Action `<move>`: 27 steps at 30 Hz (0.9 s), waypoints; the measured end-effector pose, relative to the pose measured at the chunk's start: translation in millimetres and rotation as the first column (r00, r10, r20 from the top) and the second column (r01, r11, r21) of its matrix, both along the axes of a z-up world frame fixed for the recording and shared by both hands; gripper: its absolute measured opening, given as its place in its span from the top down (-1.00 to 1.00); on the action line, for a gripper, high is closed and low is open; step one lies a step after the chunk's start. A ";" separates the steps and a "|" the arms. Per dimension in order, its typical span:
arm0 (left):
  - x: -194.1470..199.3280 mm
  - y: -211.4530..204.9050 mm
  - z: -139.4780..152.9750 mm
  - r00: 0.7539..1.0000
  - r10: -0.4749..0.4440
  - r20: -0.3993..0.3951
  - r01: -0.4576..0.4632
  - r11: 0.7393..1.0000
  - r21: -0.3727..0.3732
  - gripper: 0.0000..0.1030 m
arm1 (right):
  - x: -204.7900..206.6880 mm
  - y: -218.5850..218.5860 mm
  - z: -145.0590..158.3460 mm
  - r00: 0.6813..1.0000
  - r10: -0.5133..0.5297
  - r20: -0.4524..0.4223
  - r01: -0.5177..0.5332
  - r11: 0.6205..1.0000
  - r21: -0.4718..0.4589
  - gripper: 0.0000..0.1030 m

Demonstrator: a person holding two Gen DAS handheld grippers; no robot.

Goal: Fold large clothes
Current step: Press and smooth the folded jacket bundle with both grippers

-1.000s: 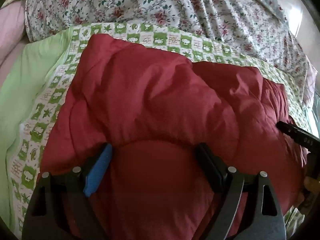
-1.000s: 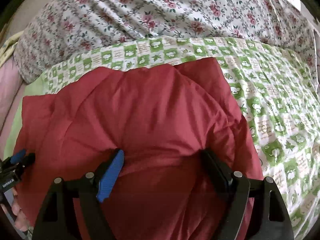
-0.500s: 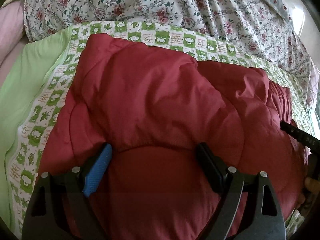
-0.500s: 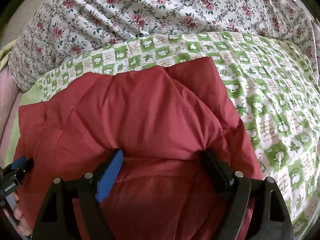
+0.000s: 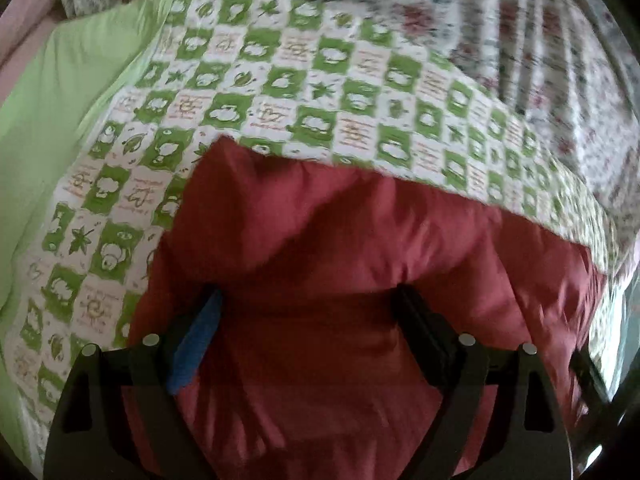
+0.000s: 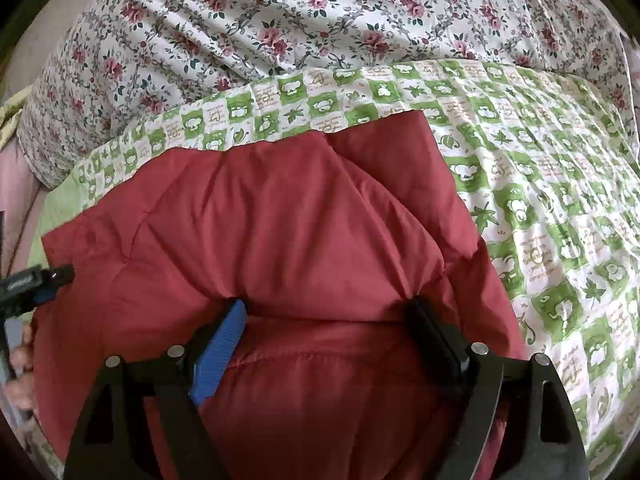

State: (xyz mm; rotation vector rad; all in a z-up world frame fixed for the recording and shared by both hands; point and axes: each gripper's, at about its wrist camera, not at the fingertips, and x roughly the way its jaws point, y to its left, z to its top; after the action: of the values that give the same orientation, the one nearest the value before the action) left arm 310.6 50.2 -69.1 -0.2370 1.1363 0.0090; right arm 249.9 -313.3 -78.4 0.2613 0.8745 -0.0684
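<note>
Both the left gripper (image 5: 308, 312) and right gripper (image 6: 326, 322) are spread wide, each clamped around a puffy bunch of the red jacket (image 6: 260, 220) lying on the checkered bedsheet (image 6: 540, 184).

A home bedroom: floral duvet (image 6: 280, 32) over a green-checked bedsheet (image 6: 560, 184).

Green-checked sheet (image 6: 552, 184) meets a floral quilt (image 6: 280, 20).
</note>
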 end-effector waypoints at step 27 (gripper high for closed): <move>-189.3 -24.3 22.1 0.973 -0.178 0.145 0.171 0.983 0.059 -0.77 | -75.1 12.5 42.8 0.995 -0.035 0.090 0.036 0.999 -0.005 -0.64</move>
State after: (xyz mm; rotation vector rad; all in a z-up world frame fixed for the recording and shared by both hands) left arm 121.3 25.9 -47.0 -0.0942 1.0027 -0.1369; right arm 174.8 -300.7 -35.7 0.2714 0.7799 -0.0918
